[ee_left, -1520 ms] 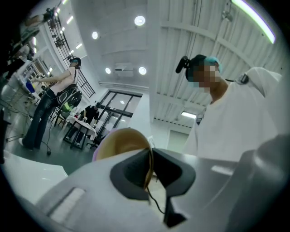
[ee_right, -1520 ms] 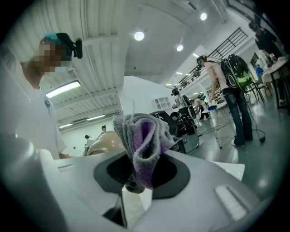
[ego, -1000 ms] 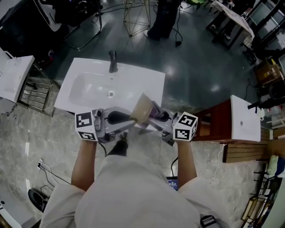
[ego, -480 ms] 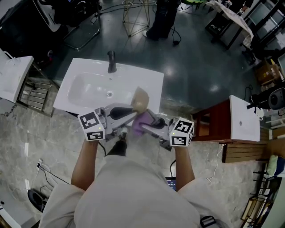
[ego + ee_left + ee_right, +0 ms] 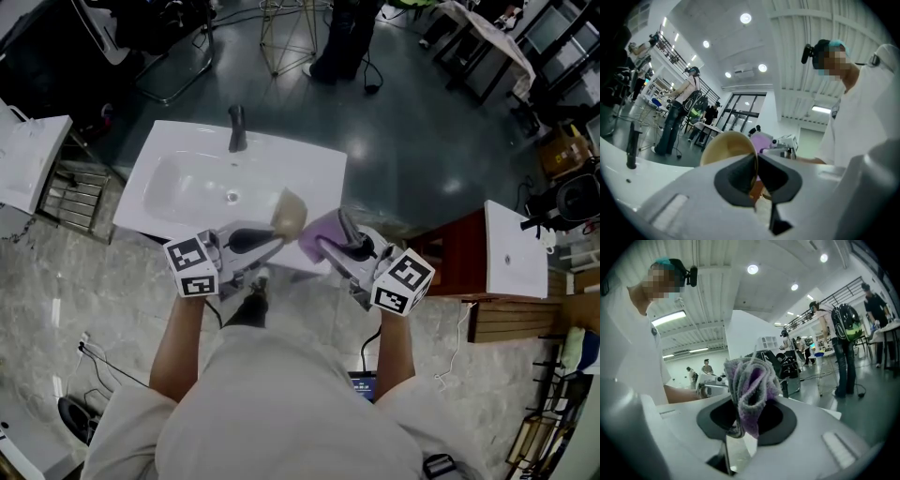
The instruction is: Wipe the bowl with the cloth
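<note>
Change, cloth: half a second ago the purple-and-grey fuzzy cloth sits pressed under the bowl. Now it lies to the bowl's right, close beside it; contact cannot be told.
Change, bowl: the tan round thin-walled bowl shows smaller and more edge-on than a second ago, and sits slightly higher and further left in the head view.
Change, right gripper: the right gripper has swung toward the right of the frame, and its marker cube is now lower and turned.
Change, left gripper: the left gripper keeps almost the same place as half a second ago.
Tool state, left: the jaws are narrow and clamp the bowl's rim.
Tool state, right: the jaws are closed on the bunched cloth, which stands up between them.
Bowl location: centre of the head view, held over the near right edge of the white rectangular ceramic sink.
Count, grippers: two, each with one marker cube.
Count, bowls: one.
Count, cloths: one.
Count, sinks: one, with one dark faucet at its upper edge.
</note>
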The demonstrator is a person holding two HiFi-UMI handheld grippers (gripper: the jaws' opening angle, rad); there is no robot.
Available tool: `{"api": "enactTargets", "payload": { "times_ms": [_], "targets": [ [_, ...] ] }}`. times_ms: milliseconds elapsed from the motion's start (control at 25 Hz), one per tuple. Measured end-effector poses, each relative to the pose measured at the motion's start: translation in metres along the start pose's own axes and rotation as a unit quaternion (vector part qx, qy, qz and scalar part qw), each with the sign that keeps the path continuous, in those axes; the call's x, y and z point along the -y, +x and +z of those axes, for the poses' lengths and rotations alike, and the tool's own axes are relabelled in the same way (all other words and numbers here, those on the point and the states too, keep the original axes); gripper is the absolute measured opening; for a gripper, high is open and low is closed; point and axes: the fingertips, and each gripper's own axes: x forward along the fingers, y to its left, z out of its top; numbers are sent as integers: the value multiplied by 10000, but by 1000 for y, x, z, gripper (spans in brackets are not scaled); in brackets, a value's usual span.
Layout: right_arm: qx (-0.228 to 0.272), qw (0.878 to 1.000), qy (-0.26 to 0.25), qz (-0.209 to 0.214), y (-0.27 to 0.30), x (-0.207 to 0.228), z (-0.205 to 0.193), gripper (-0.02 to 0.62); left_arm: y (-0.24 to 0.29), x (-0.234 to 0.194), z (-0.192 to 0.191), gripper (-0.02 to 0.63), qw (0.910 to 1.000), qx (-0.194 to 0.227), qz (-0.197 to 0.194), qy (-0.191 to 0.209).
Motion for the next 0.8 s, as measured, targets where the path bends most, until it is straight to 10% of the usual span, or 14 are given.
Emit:
{"api": "enactTargets", "payload": {
  "times_ms": [440, 800],
  "targets": [
    [-483, 9879, -869, -1188, 16, 27, 1, 103, 3, 13, 14, 15, 9990, 369, -202, -179],
    [-1042, 9839, -1134, -908, 28, 12, -20, 103, 10, 3, 22, 15, 9991, 389, 187, -35]
  ]
}}
